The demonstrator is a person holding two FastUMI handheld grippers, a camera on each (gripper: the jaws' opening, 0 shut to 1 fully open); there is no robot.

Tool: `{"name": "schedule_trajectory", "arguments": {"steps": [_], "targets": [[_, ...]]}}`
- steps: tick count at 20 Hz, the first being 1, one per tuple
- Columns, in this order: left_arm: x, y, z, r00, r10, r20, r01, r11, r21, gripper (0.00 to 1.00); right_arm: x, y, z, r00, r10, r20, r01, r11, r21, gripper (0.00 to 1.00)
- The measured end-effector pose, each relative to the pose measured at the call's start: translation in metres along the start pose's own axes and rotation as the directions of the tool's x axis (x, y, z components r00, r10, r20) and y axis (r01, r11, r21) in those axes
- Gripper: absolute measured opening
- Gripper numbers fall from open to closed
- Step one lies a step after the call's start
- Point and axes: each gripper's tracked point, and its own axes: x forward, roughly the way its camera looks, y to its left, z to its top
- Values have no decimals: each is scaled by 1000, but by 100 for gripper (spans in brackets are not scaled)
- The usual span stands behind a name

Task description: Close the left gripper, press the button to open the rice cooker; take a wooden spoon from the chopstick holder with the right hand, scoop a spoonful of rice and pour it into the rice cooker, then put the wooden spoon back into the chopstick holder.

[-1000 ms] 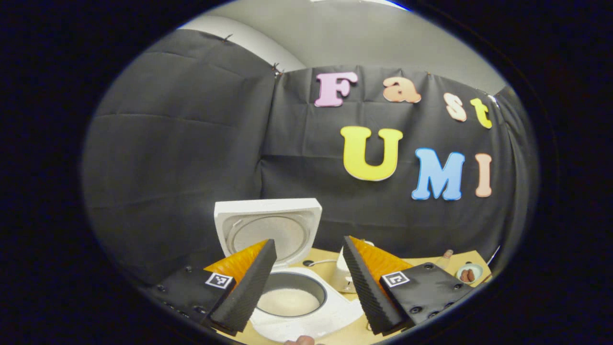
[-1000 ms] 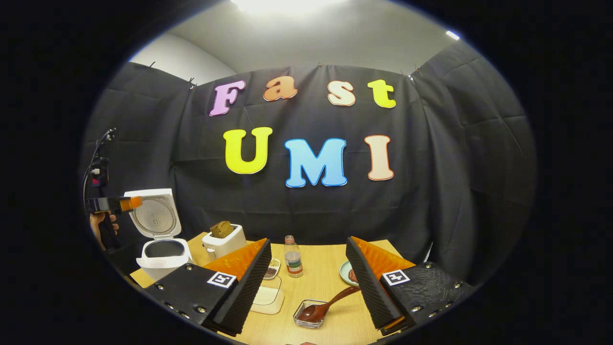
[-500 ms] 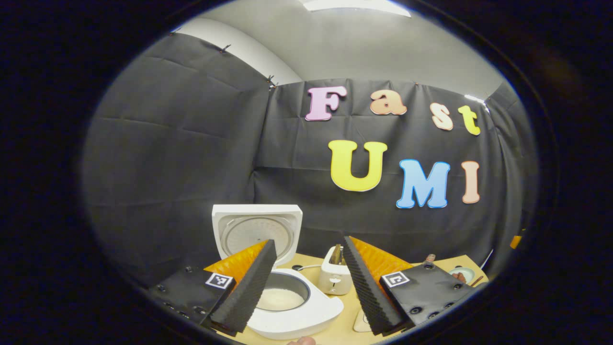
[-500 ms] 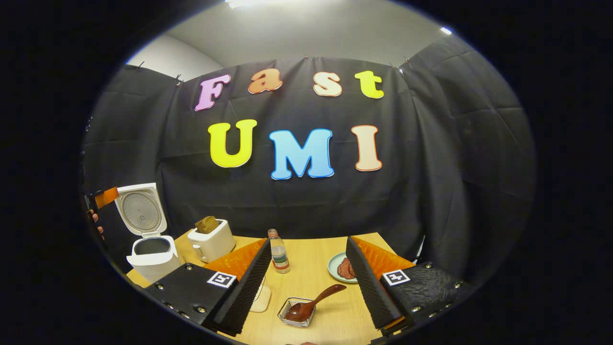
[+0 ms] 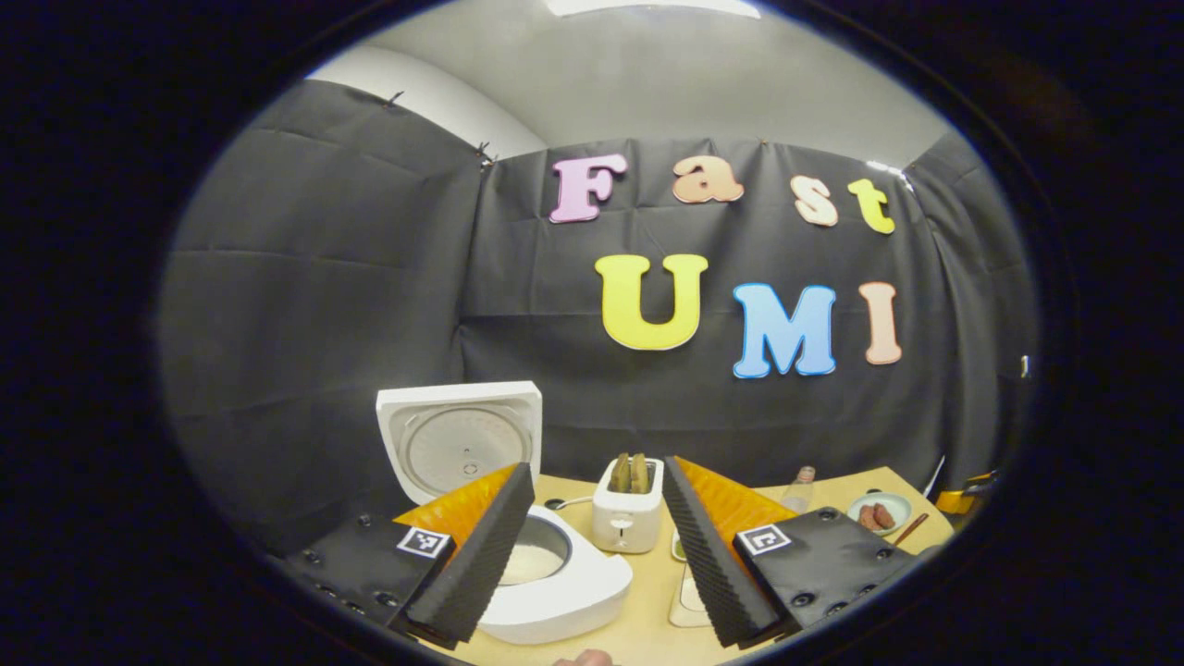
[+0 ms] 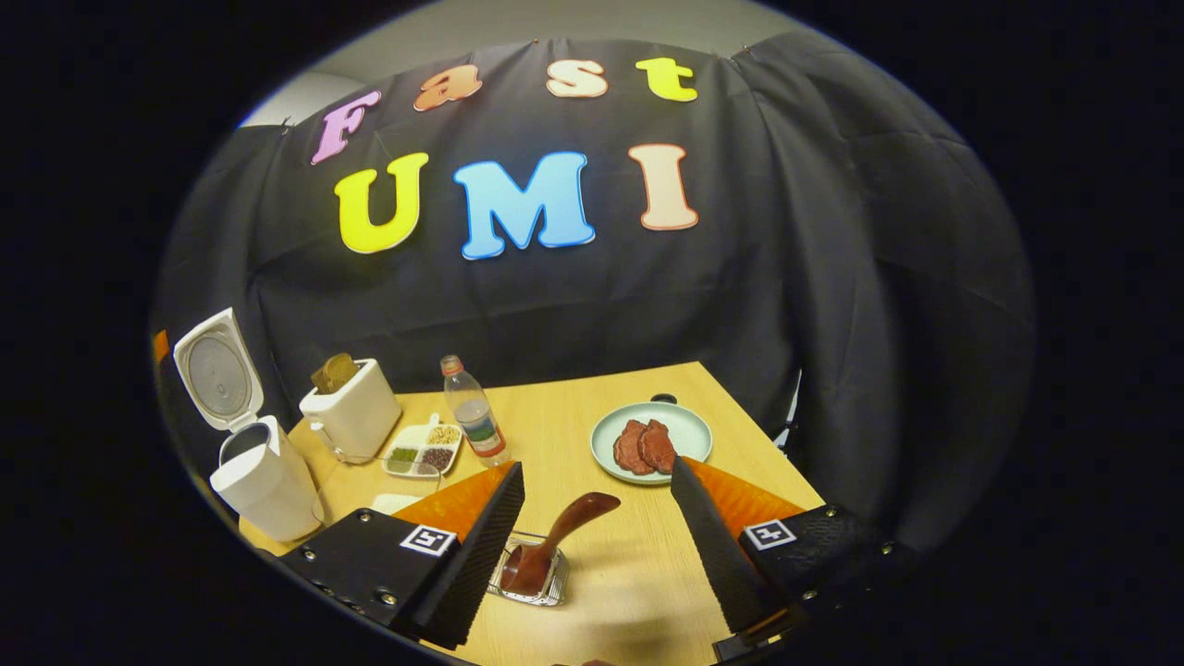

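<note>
On the table [image 6: 610, 388] the rice cooker [image 5: 546, 578] stands lid-up, so you hold your left claw [image 5: 592, 546] spread beside it, while your right claw [image 6: 597, 546], spread too, straddles the wooden spoon [image 6: 560, 541] leaning handle-up in its holder [image 6: 529, 581] for grabbing.

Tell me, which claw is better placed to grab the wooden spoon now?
The right claw: it hangs open just above the spoon, whose handle rises between its fingers from the holder. The left claw is open over by the cooker, whose lid is already up.
</note>
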Motion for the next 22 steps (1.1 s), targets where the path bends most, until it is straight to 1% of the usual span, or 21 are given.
{"name": "schedule_trajectory", "arguments": {"steps": [4,5,7,8,9,10,11,12,13,14,15,16,17,18,19,20,21,22], "targets": [[0,-19,2,1000,-2,-21,3,1000,7,97,36,-4,-31,996,6,-87,-3,999,35,97],[-2,-23,2,1000,-1,-24,1,1000,5,96,45,-6,-38,994,4,-106,1,999,48,97],[-2,-26,-1,999,13,-40,-12,1000,18,97,61,-7,-49,990,13,-142,0,996,93,97],[-2,-27,-3,999,22,-47,-20,999,29,97,69,-7,-52,988,17,-152,0,994,113,92],[-3,-27,-3,998,29,-51,-27,999,36,96,74,-2,-54,987,33,-160,-12,991,131,94],[-5,-27,-1,998,36,-49,-34,999,43,96,79,2,-57,984,48,-170,-24,990,140,91],[-7,-26,1,998,45,-45,-43,998,51,96,80,5,-58,983,67,-172,-42,988,146,85],[-10,-25,2,998,55,-42,-52,997,54,96,83,10,-58,981,82,-175,-60,990,132,81],[-14,-25,3,998,57,-34,-56,997,50,96,82,15,-59,980,99,-173,-80,990,116,69],[-17,-27,5,998,51,-25,-50,998,42,97,83,18,-60,977,110,-180,-90,989,120,64],[-17,-30,5,999,37,-16,-36,999,38,97,82,21,-61,972,135,-191,-107,983,147,56],[-15,-31,3,999,23,-22,-22,999,39,97,80,21,-60,968,136,-209,-98,978,184,55],[-14,-30,0,999,11,-31,-9,999,39,97,80,22,-61,963,156,-221,-104,967,233,46],[-12,-28,2,1000,-2,-24,2,999,37,97,80,23,-63,956,165,-244,-97,958,269,42],[-8,-25,4,1000,-8,-16,9,999,35,97,72,29,-61,953,184,-239,-106,946,305,35],[-5,-22,5,1000,-18,-18,18,999,33,97,74,34,-60,950,200,-238,-117,940,322,26],[-2,-20,4,999,-29,-16,30,999,29,96,72,38,-58,951,204,-233,-114,930,349,25],[1,-18,6,999,-41,-10,42,999,29,97,69,40,-58,953,201,-225,-113,930,351,16]]}}
